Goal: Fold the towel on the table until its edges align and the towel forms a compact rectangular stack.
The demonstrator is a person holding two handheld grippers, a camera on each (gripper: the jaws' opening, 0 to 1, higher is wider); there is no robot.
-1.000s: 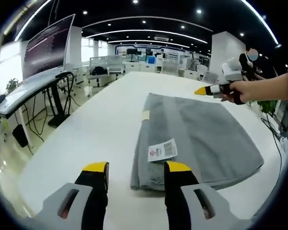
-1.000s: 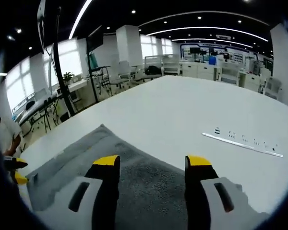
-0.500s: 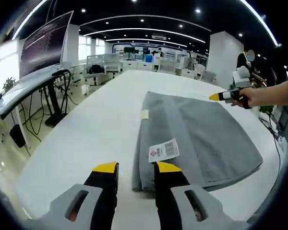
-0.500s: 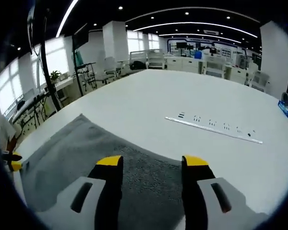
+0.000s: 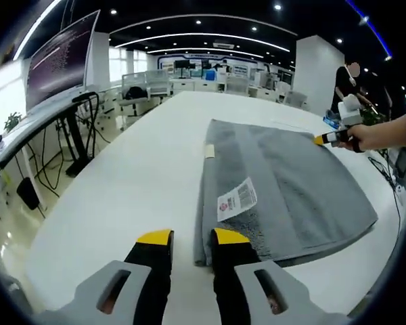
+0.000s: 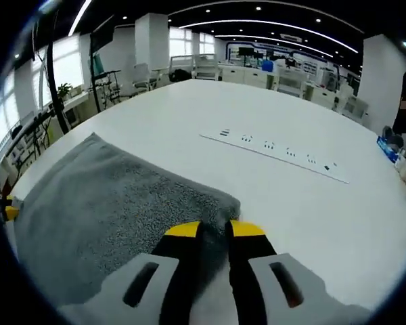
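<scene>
Tongs (image 5: 192,237) (image 6: 214,229) pinching towel (image 5: 277,183) corners

I see a grey towel (image 5: 284,183) with a fine speckled texture on a plain white table (image 5: 135,176). On the towel there is a white label (image 5: 237,199) with a red mark and dark print, and a small pale cream tag (image 5: 208,150) at its edge. My left gripper (image 5: 193,238) and right gripper (image 6: 214,230) both have black jaws with yellow tips and grey bodies. A thin white strip (image 6: 274,156) with dark marks lies on the table.
</scene>
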